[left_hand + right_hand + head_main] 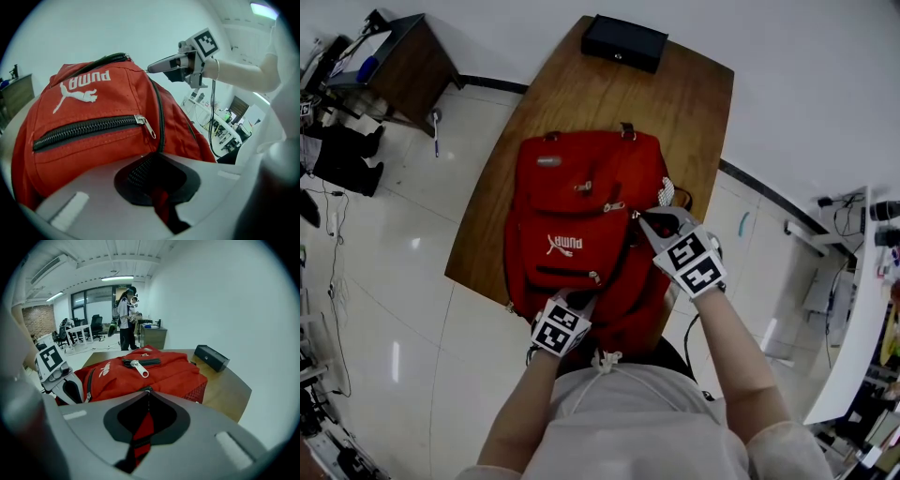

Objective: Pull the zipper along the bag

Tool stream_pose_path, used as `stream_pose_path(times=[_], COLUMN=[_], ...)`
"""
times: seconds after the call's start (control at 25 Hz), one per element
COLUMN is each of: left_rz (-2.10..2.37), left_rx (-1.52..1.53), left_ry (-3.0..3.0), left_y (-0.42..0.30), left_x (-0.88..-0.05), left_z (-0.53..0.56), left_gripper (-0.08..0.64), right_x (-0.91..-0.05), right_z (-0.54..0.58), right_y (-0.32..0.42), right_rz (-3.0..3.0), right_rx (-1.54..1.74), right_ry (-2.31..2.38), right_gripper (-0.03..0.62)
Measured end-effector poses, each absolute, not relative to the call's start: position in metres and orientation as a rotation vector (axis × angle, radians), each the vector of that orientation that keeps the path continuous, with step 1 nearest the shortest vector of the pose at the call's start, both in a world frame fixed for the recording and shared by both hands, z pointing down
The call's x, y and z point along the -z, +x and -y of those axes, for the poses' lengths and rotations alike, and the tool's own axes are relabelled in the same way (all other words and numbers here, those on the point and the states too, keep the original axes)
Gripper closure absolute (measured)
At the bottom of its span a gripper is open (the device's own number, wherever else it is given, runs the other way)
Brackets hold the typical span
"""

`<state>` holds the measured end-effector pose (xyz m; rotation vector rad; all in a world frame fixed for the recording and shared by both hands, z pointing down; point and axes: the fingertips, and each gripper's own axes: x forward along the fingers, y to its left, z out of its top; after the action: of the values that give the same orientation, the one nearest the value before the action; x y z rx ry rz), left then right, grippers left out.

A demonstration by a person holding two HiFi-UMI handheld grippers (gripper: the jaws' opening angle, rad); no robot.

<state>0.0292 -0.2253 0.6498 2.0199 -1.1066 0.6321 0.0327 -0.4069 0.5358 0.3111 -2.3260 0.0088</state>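
A red backpack (581, 225) lies flat on the wooden table (694, 103). My right gripper (639, 217) is at the bag's right side on the main zipper line, shut on a red strip that looks like the zipper pull. In the right gripper view the jaws (147, 391) meet on that strip, with the backpack (164, 373) beyond. My left gripper (577, 300) is shut on the bag's near bottom edge. The left gripper view shows red fabric and black zipper teeth pinched in the left gripper (157, 157). Above them run the front pocket zipper (89, 127) and the right gripper (151, 69).
A black box (623, 42) sits at the table's far end. A dark desk (394, 61) stands far left and a white bench (853, 309) to the right. People (125, 317) stand far back in the room. A silver zipper pull (139, 368) lies on the bag's top.
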Motion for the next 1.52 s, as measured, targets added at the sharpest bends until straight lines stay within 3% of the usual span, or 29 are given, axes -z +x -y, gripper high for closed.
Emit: stream_pose_path(times=[0.52, 0.84, 1.12, 1.52], left_rz=[1.068, 1.210, 1.415, 1.377], left_rx=[-0.556, -0.337, -0.128, -0.013], left_ry=[2.046, 2.325, 2.571, 2.683], left_y=[0.026, 0.006, -0.002, 0.012], left_x=[-0.641, -0.543, -0.444, -0.401], left_z=[0.221, 0.231, 0.204, 0.088], left_gripper=[0.554, 0.554, 0.554, 0.554], right_x=[-0.520, -0.463, -0.412, -0.390], right_z=[0.392, 0.318, 0.230, 0.110], right_y=[0.040, 0.066, 0.078, 0.078], right_rz=[2.410, 2.557, 2.740, 2.812], right_rx=[-0.160, -0.142, 0.156, 0.143], right_ry=[0.524, 0.764, 0.856, 0.921], right_gripper=[0.574, 0.583, 0.584, 0.584])
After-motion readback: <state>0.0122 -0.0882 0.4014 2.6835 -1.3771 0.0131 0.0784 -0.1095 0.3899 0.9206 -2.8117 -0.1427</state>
